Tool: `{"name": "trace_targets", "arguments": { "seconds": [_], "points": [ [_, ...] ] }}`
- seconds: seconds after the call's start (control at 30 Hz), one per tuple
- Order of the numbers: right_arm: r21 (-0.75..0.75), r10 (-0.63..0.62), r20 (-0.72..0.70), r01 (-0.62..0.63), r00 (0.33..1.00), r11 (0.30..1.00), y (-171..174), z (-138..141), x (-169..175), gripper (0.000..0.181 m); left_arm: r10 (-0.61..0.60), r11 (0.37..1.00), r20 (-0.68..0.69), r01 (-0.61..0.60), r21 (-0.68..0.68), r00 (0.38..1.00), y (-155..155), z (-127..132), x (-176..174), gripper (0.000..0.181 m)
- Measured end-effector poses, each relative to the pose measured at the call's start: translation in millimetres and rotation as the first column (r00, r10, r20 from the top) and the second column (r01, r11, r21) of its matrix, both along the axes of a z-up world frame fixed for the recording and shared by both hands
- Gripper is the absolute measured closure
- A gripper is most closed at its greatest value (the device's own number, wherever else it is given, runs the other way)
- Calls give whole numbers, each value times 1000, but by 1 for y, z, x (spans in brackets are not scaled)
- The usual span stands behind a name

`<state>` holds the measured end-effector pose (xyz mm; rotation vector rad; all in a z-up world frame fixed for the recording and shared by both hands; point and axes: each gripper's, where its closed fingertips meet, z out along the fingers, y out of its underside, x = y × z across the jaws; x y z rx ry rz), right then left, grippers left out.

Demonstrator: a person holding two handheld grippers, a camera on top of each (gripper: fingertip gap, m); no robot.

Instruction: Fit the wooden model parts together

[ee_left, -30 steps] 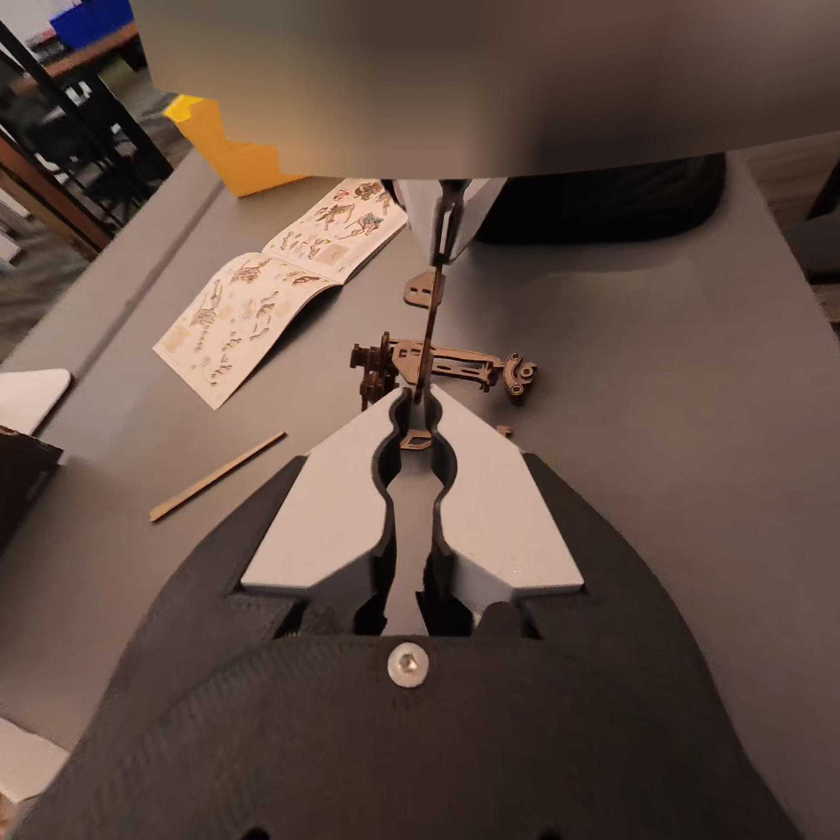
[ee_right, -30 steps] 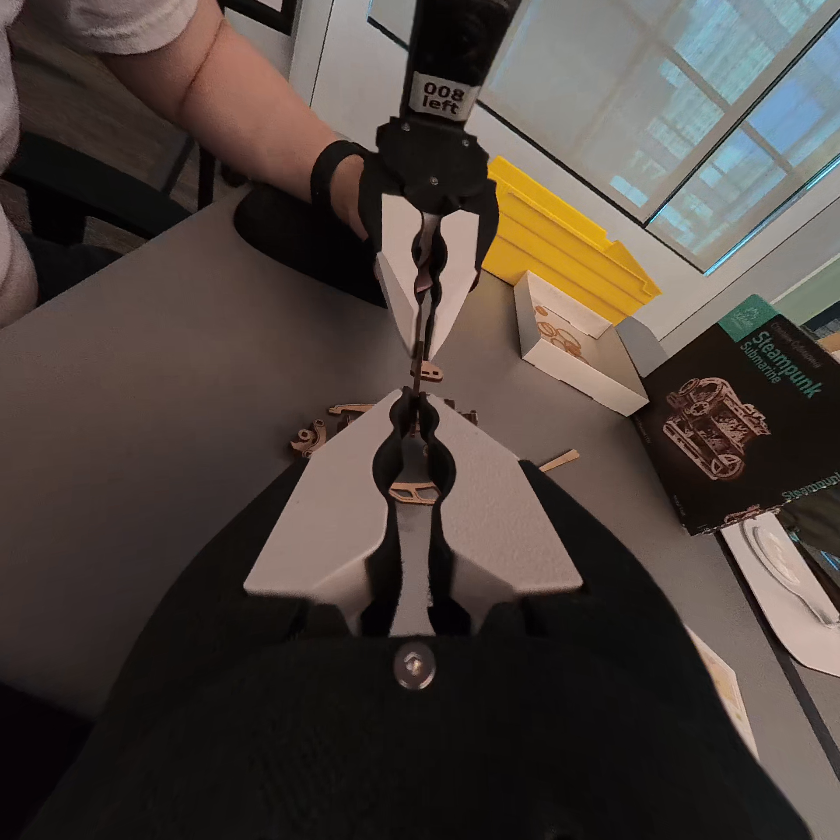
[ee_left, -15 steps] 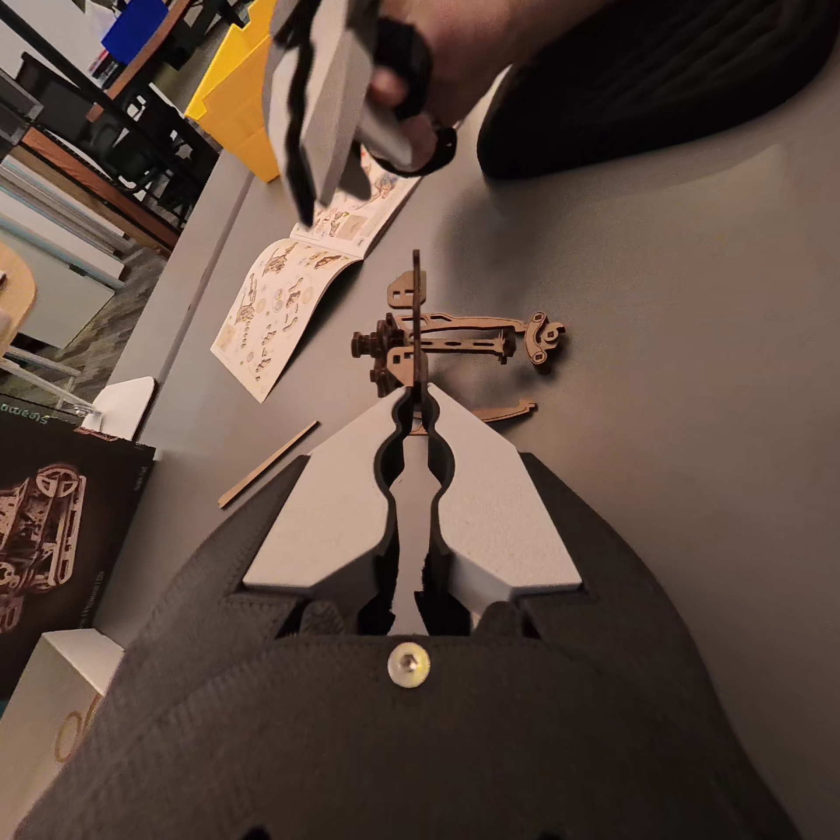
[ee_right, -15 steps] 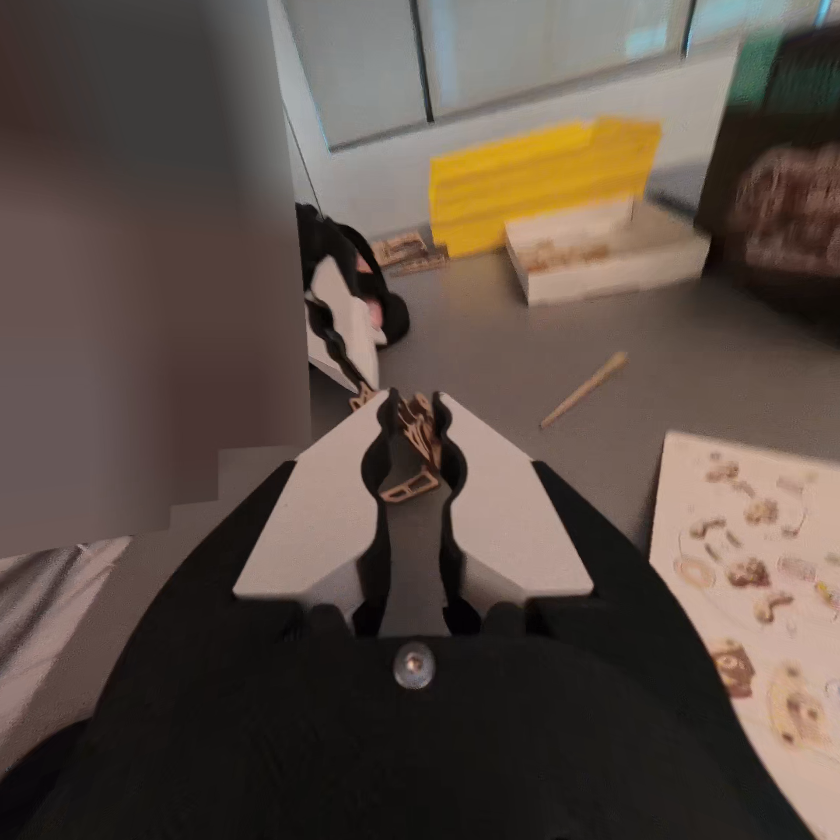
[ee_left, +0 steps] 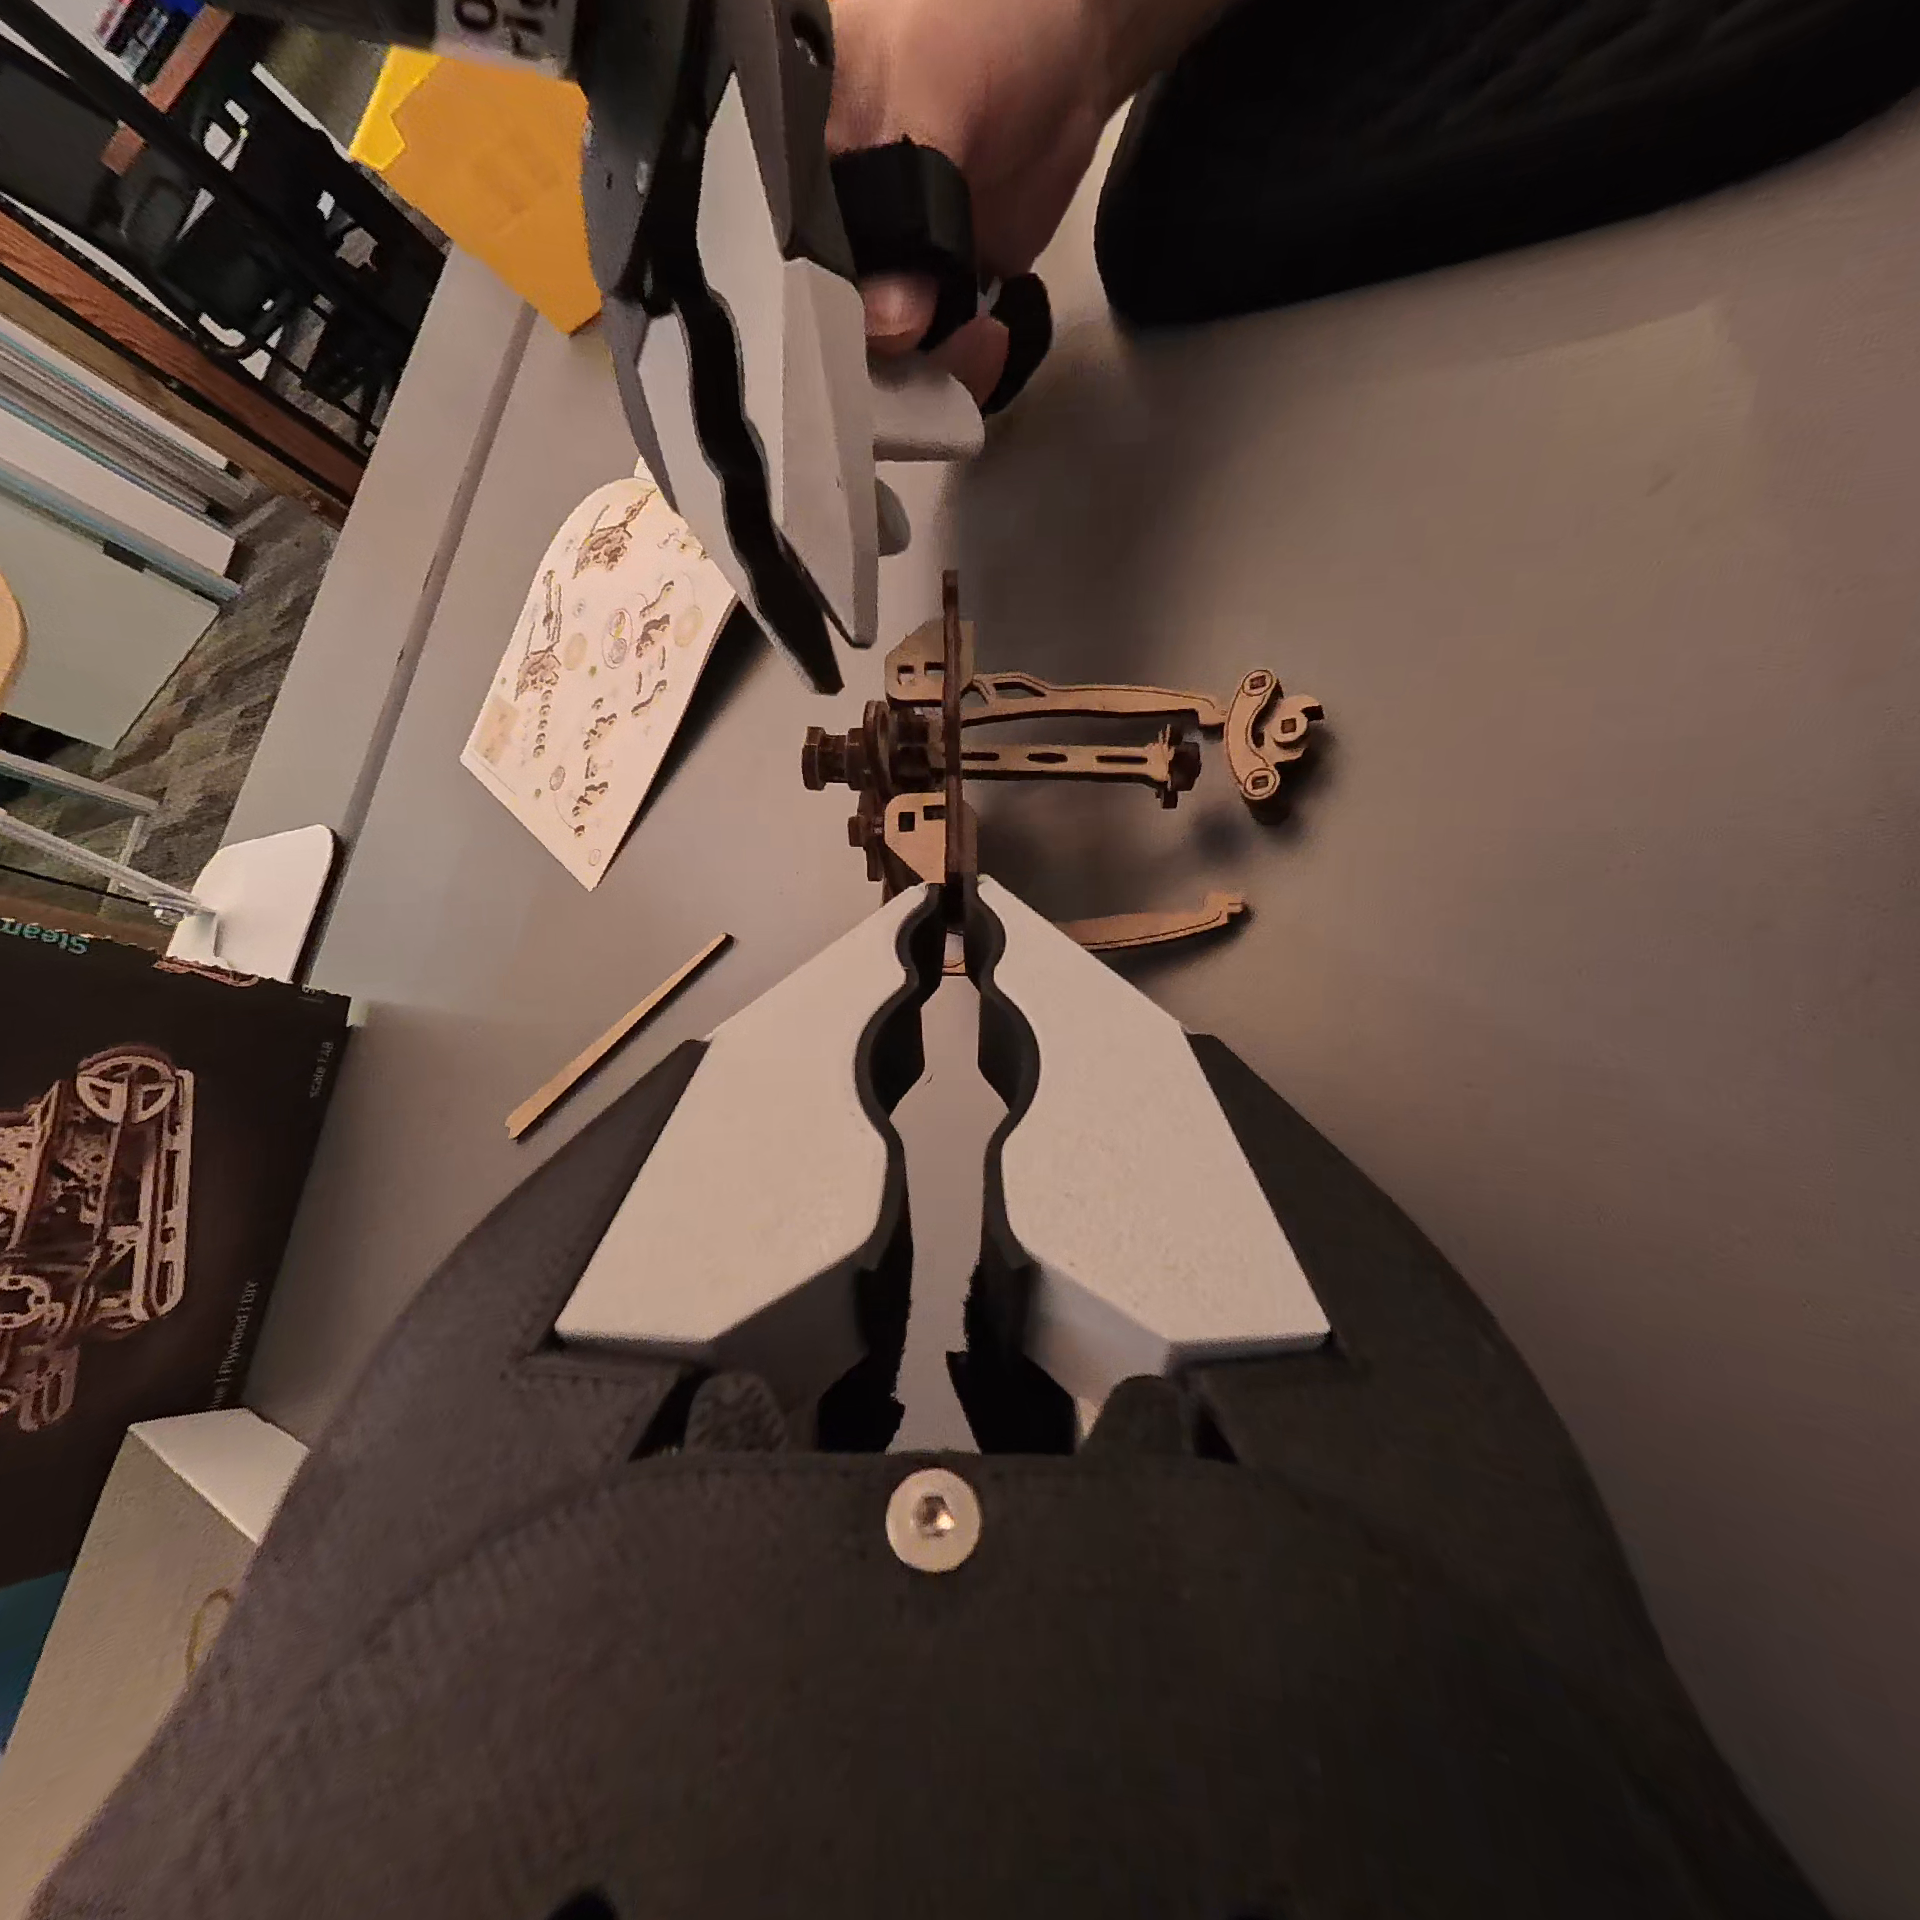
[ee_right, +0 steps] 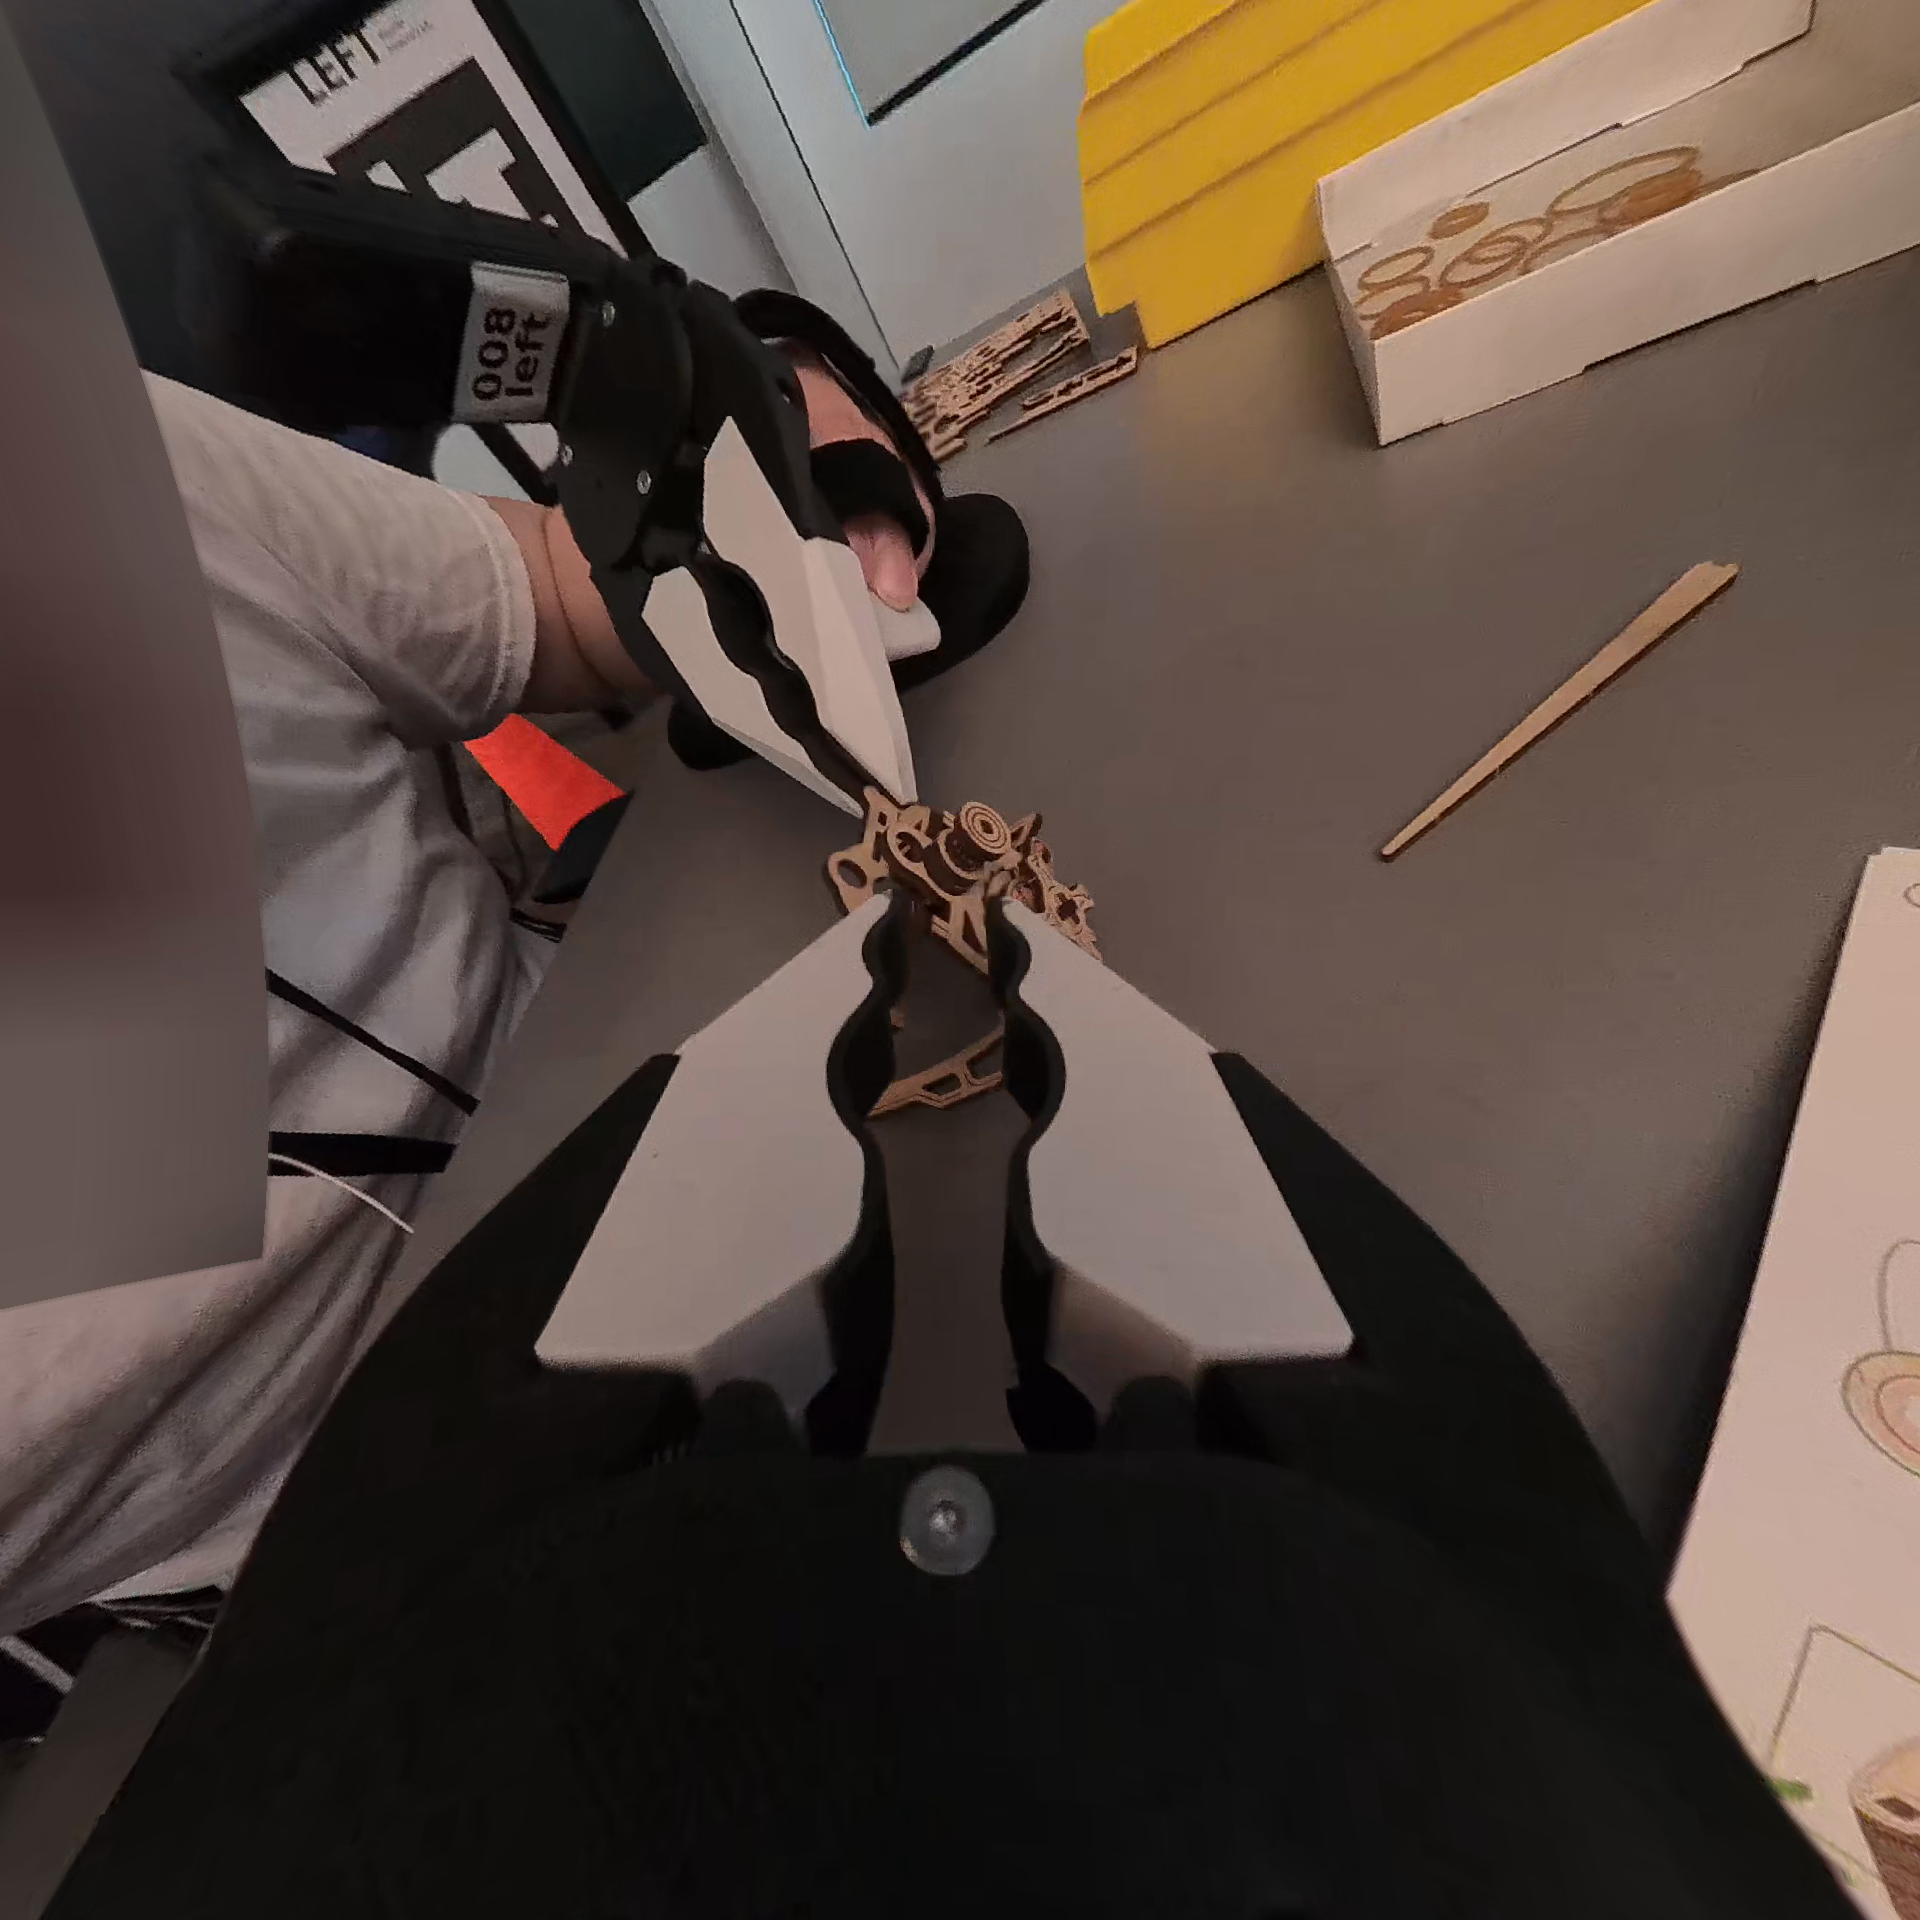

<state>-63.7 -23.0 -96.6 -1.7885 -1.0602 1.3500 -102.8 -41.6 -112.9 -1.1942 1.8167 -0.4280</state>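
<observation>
My left gripper (ee_left: 951, 896) is shut on a thin wooden plate (ee_left: 950, 727), held upright on edge. The plate stands right at the wooden model (ee_left: 1081, 743), which lies on the grey table (ee_left: 1558, 987). I cannot tell whether the two are joined. A loose curved wooden part (ee_left: 1153, 923) lies beside my left fingers. My right gripper (ee_right: 945, 912) is open by a narrow gap, its tips at the model's geared end (ee_right: 971, 847). It also shows in the left wrist view (ee_left: 821, 665), above the model's left end. The left gripper (ee_right: 883, 795) shows in the right wrist view, pinching the plate.
A wooden stick (ee_left: 618, 1034) and an open booklet (ee_left: 603, 675) lie left of the model. A black box (ee_left: 114, 1174) is nearer left. A white tray of rings (ee_right: 1600, 312), a yellow bin (ee_right: 1247, 177) and loose wooden sheets (ee_right: 997, 384) stand at the back. The wooden stick (ee_left: 618, 1034) is about equally far from each gripper, around 15 cm. Seen from the right wrist view (ee_right: 1551, 719) as well.
My right gripper has let go of the plate that both grippers held, opened a little and swung round to the model's end. My left gripper has kept its hold on the plate.
</observation>
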Motion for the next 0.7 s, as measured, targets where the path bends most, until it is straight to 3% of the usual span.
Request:
{"name": "trace_targets", "arguments": {
  "seconds": [0.2, 0.7],
  "points": [
    [-76, 25, -38, -28, 999, 997, -3, -1, -3, 169, 9, 1000, -4, -9, 16, 1000, 1, 2, -2, 181],
    [-95, 6, -29, -9, 1000, 995, 1, -5, -4, 176, 7, 1000, -48, -7, -5, 999, 8, 3, -2, 181]
  ]
}}
